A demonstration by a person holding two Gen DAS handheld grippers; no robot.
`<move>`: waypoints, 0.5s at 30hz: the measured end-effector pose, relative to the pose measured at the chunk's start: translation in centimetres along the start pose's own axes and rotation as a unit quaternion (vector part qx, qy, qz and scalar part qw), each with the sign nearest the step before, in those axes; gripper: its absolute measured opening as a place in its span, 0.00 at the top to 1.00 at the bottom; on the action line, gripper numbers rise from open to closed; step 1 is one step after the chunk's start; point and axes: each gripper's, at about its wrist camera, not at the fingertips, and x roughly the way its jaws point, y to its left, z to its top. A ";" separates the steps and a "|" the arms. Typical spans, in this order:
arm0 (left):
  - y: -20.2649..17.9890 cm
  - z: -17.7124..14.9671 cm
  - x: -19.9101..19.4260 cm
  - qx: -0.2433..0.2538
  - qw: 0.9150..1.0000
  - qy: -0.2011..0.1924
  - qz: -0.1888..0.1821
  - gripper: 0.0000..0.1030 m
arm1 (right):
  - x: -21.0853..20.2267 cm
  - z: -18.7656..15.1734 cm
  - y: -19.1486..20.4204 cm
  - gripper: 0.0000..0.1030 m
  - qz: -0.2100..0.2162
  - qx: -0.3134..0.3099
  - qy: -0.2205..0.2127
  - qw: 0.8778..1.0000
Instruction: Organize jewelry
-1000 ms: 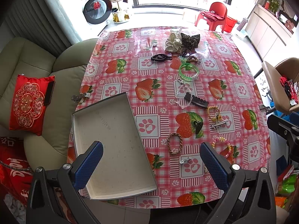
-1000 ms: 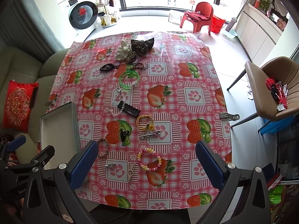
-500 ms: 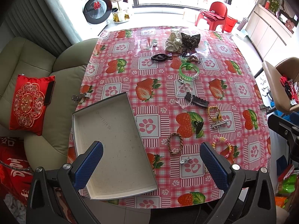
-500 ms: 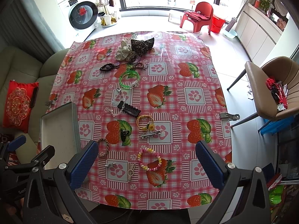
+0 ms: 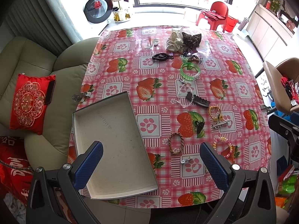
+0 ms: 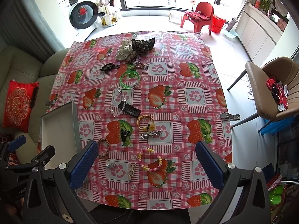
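Both grippers released, tray (image 5: 115, 145) empty.
Your left gripper (image 5: 151, 165) may nudge the overhanging tray at 7 o'clock off the worktop (image 5: 168, 97).

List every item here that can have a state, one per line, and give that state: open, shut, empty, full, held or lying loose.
left gripper: open, holding nothing
right gripper: open, holding nothing
white tray: empty, flat on the table
green bangle: lying loose
black hair clip: shut, lying loose
braided bracelet: lying loose
pastel bead bracelet: lying loose
washing machine door: shut
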 end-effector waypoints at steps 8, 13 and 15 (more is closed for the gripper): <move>0.1 0.0 0.0 0.001 1.000 0.000 0.000 0.00 | 0.1 -0.1 0.1 0.00 0.000 0.000 0.000 1.000; 0.0 0.1 0.0 0.000 1.000 0.001 0.000 0.00 | 0.1 -0.2 -0.1 0.00 0.000 0.000 0.000 1.000; 0.2 -0.1 0.1 0.001 1.000 0.002 0.001 0.00 | 0.1 -0.2 0.0 0.00 0.001 0.000 0.000 1.000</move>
